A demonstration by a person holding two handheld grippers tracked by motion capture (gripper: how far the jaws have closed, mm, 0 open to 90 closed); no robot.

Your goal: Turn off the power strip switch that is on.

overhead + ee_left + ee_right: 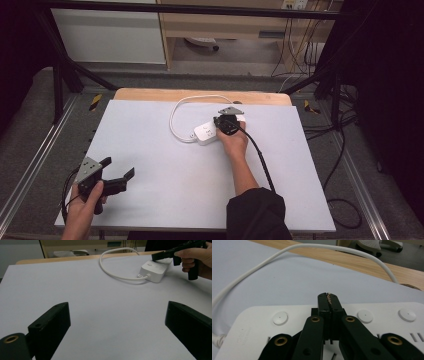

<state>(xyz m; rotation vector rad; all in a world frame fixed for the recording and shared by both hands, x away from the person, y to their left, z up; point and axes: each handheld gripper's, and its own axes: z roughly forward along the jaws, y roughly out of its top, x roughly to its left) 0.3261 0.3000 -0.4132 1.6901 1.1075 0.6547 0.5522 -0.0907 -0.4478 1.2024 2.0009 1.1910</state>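
A white power strip lies at the middle back of the white mat, its white cable looping off to the left and back. My right gripper is held over the strip's right part. In the right gripper view its jaws are shut with nothing between them, tips just above the strip's top face between two round buttons. My left gripper is open near the front left corner, empty. Its own view looks toward the strip and the right gripper.
A wooden table edge shows behind the mat. Black frame bars and cables stand around the table. A black cable trails from the right gripper along the forearm. The cable loop lies on the mat left of the strip.
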